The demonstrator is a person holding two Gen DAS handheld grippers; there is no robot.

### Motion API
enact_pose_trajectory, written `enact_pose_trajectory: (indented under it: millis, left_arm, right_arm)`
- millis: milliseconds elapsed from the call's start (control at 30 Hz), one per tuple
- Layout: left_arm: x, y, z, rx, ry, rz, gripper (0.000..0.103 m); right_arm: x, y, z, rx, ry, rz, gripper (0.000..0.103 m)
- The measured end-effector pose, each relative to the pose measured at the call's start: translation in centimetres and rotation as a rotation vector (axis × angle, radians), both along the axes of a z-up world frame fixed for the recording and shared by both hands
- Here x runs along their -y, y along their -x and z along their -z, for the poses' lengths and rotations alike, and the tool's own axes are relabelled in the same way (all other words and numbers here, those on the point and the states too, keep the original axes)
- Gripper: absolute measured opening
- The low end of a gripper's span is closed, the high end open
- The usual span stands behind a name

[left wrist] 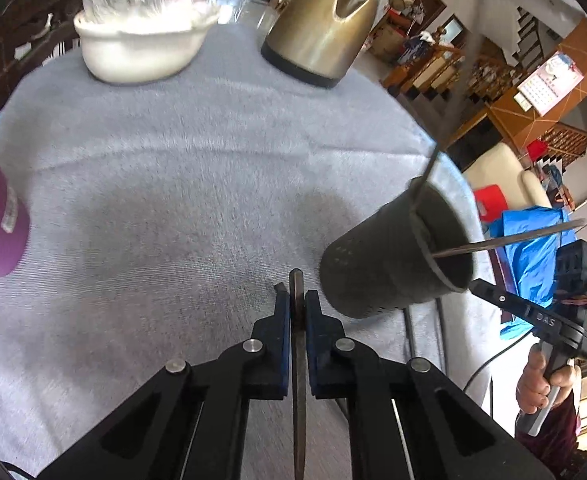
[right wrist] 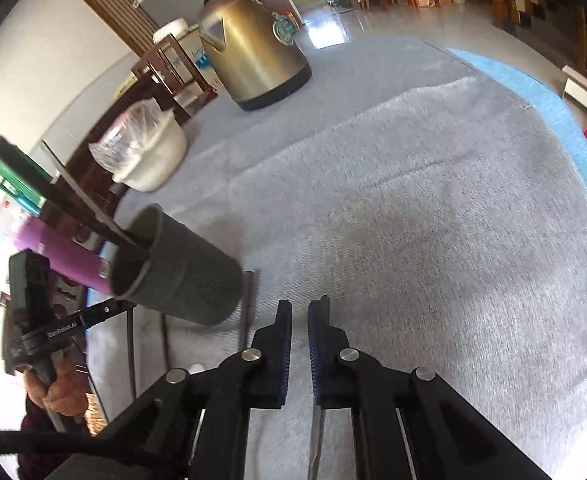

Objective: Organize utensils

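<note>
left wrist view: the left tongs (left wrist: 296, 300) pinch a thin dark utensil (left wrist: 298, 380) just left of the dark holder cup (left wrist: 389, 256), which stands on the grey-clothed desk (left wrist: 173, 168) with two utensils in it; right wrist view: the right tongs (right wrist: 299, 312) are pressed together on a slim metal utensil (right wrist: 316, 440), right of the cup; a gold kettle (right wrist: 249, 56) stands well beyond the cup.

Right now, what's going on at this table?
A person is sorting utensils with a gripper in each hand. The left gripper is shut on a thin flat utensil; the right gripper pinches another utensil. The dark holder already has utensils standing in it, on the grey cloth.
</note>
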State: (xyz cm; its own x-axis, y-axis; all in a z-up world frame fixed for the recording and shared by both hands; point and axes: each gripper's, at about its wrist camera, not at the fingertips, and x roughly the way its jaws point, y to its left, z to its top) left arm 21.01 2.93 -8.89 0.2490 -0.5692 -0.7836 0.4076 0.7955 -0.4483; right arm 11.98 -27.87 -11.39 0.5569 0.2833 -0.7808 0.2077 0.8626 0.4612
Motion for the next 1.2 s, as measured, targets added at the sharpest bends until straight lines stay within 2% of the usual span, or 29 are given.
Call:
enact_pose_trajectory:
  millis: [167, 267, 300, 500, 567, 600, 633, 667, 767, 867, 1200]
  left_arm:
    - [-0.4, 2.2, -3.2, 0.077, 0.010, -0.015, 0.007]
    - [-1.2, 4.1, -5.5, 0.128, 0.022, -0.025, 0.007]
    - [-1.4, 4.6, -6.2, 0.143, 0.026, -0.029, 0.007]
    - [-2.2, 7.1, -9.3, 0.218, 0.029, -0.042, 0.007]
    - [-2.1, 7.4, -10.0, 0.234, 0.024, -0.048, 0.007]
    - [-2.1, 7.6, -10.3, 0.243, 0.024, -0.049, 0.007]
    - [-2.0, 7.8, -10.5, 0.250, 0.025, -0.049, 0.007]
    - [-2.1, 8.0, -10.8, 0.258, 0.026, -0.049, 0.007]
    - [-2.3, 8.7, -11.7, 0.284, 0.031, -0.053, 0.007]
    - [-2.3, 9.3, -12.7, 0.302, 0.040, -0.056, 0.007]
    - [-1.9, 11.0, -17.0, 0.387, 0.075, -0.068, 0.007]
  right_arm:
    - [0.7, -0.5, -0.2, -0.021, -0.014, 0.021, 0.014]
    - [0.7, -2.0, 0.9, -0.057, -0.006, 0.024, 0.030]
    - [0.5, -2.5, 1.3, -0.072, 0.002, 0.019, 0.033]
    - [-1.8, -4.8, 4.0, -0.163, 0.123, -0.030, 0.035]
    - [-2.8, -5.2, 4.1, -0.146, 0.210, -0.040, 0.033]
    - [-3.2, -5.4, 4.2, -0.154, 0.242, -0.052, 0.028]
    - [-3.6, -5.4, 4.1, -0.156, 0.276, -0.063, 0.010]
    - [-3.8, -5.5, 4.2, -0.165, 0.284, -0.074, 0.007]
    - [-3.9, -4.6, 3.5, -0.138, 0.276, -0.080, 0.007]
    - [-3.6, -2.7, 1.5, -0.069, 0.251, -0.077, 0.007]
    - [-3.2, 3.4, -8.5, 0.220, 0.133, -0.056, 0.006]
